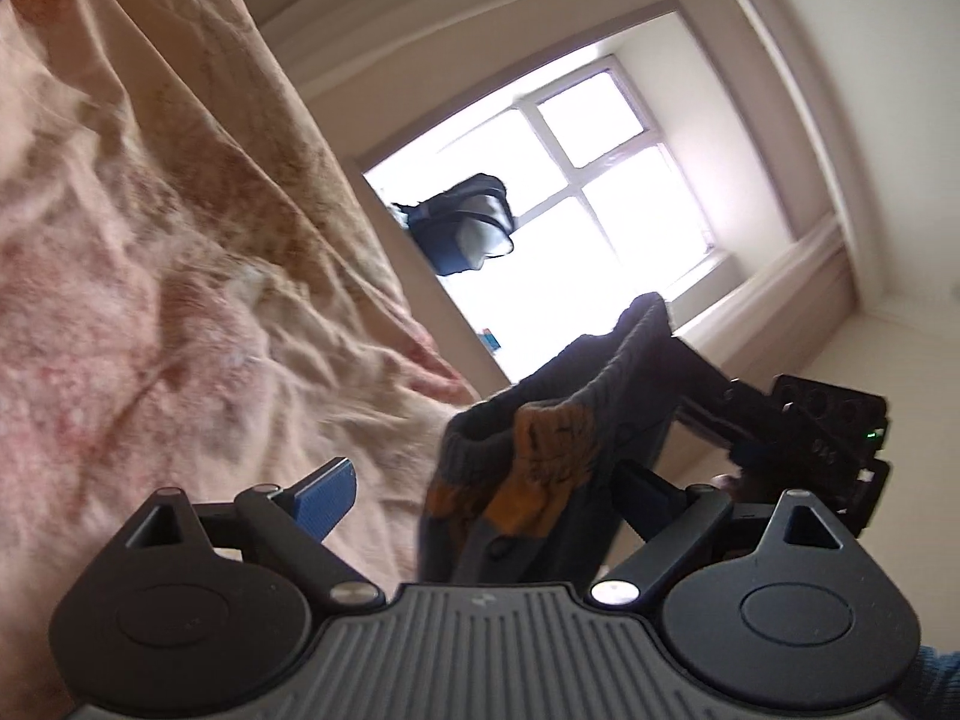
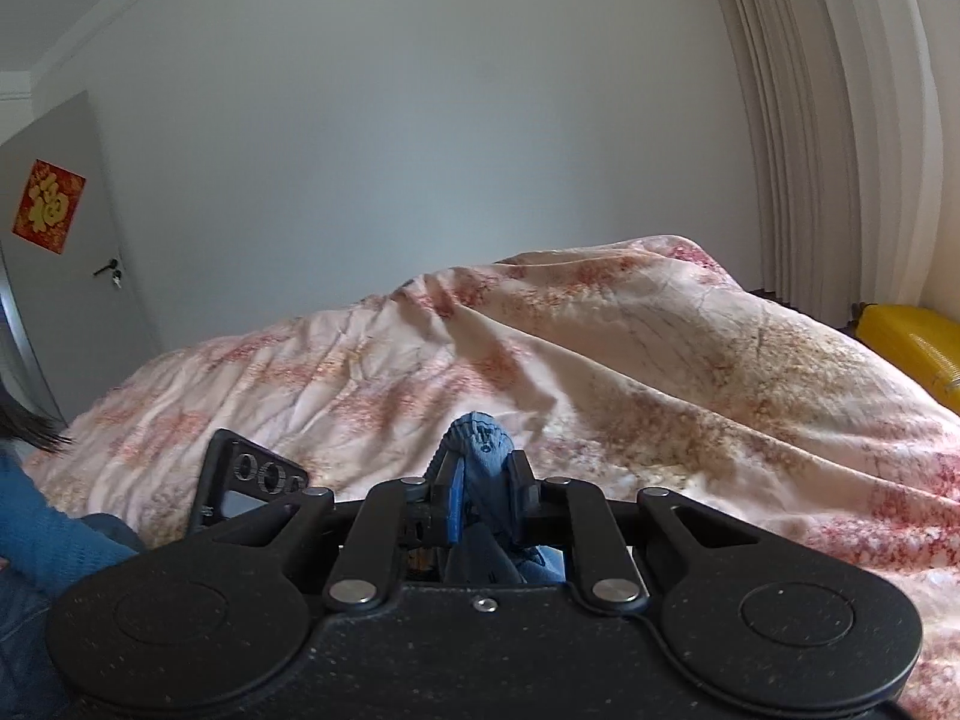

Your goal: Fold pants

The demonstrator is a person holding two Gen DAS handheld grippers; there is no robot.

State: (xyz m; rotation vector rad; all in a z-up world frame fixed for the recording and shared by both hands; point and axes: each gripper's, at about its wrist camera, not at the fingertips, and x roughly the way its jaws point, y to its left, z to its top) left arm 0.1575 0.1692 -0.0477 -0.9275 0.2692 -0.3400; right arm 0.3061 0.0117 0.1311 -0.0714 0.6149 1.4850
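Above the floral bedspread [image 2: 600, 360], right gripper [image 2: 483, 498] clamps a bunched fold of the blue pants [image 2: 480, 444]. Left gripper [image 1: 480, 498] stands spread wide; pants [image 1: 540, 456] hang between its fingers, pads not pressing. Window [image 1: 600, 180] behind.

Ribbed knit pants [image 1: 540, 450]; crumpled cloth bedspread [image 2: 600, 360]; matt black plastic gripper bodies.
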